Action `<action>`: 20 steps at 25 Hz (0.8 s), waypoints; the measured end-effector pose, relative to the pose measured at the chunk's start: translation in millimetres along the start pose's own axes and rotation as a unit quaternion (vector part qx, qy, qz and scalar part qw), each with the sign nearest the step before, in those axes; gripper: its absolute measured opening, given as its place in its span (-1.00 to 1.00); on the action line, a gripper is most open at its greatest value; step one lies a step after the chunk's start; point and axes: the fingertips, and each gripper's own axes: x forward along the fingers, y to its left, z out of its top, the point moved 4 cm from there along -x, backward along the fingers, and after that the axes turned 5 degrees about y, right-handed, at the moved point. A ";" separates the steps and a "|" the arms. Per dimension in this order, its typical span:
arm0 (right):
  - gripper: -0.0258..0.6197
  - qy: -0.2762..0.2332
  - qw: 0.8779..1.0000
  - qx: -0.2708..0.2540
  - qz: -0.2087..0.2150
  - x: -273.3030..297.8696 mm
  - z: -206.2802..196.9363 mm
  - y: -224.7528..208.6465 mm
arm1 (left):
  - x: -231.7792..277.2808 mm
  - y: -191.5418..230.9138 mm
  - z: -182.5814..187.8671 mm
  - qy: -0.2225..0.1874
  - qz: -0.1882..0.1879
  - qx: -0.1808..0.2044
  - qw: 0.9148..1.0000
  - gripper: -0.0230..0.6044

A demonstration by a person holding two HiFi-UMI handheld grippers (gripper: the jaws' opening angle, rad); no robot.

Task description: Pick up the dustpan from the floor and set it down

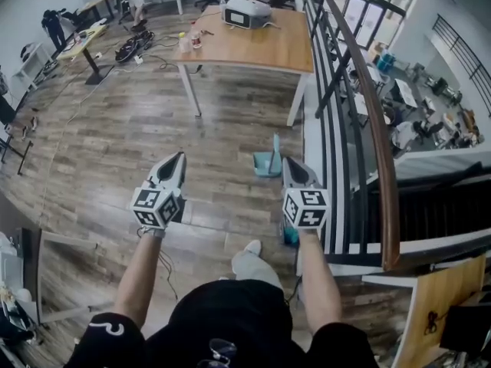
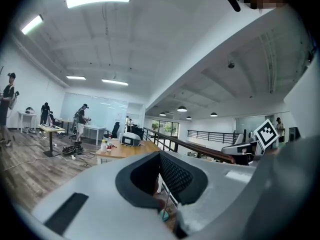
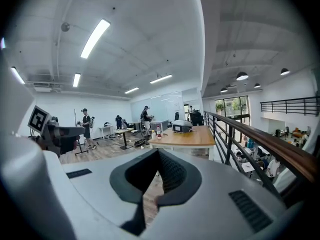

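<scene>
A plank wood floor [image 1: 100, 159] leads to a light wooden table [image 1: 268, 52] holding a white boxy machine [image 1: 246, 12] and small bottles [image 1: 185, 43], a dark railing [image 1: 367, 102] with a brown handrail runs along the right, and tangled cables [image 1: 132, 50] lie on the floor left of the table.

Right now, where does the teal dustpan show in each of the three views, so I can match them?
Head view: the dustpan on the wood floor, right of centre, beside the railing.
Left gripper view: only a small teal patch low between the jaws, probably it.
Right gripper view: not made out.
Shared landmark: the wooden table; it stands mid-frame in both gripper views.
</scene>
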 end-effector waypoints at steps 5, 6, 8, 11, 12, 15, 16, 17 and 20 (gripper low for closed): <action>-0.94 0.005 1.000 0.004 -0.009 43.3 11.5 -23.1 | 51.9 17.7 9.5 0.009 -0.006 0.002 1.000 -0.93; -0.94 0.007 1.000 0.003 -0.010 52.2 13.8 -28.5 | 62.8 19.3 12.0 0.012 -0.007 0.004 1.000 -0.94; -0.94 0.013 1.000 0.000 -0.011 69.3 18.4 -40.2 | 85.2 20.9 17.4 0.015 -0.011 0.007 1.000 -0.94; -0.93 0.021 1.000 -0.001 -0.012 90.4 25.6 -61.7 | 118.1 18.8 23.5 0.019 -0.017 0.012 1.000 -0.93; -0.94 0.023 1.000 0.000 -0.011 95.9 26.8 -68.0 | 127.1 17.6 24.6 0.020 -0.018 0.014 1.000 -0.93; -0.93 0.030 1.000 0.000 -0.010 108.2 26.0 -81.6 | 147.1 14.5 24.0 0.022 -0.020 0.014 0.999 -0.94; -0.93 0.032 0.999 0.000 -0.010 112.1 25.5 -85.1 | 152.1 13.8 23.8 0.024 -0.021 0.012 0.999 -0.93; -0.93 0.034 0.999 0.002 -0.011 116.4 24.8 -87.9 | 156.5 13.0 24.0 0.027 -0.022 0.009 0.999 -0.94; -0.93 0.043 0.999 0.006 -0.014 133.5 22.2 -94.4 | 170.9 12.7 24.6 0.044 -0.028 0.002 0.999 -0.93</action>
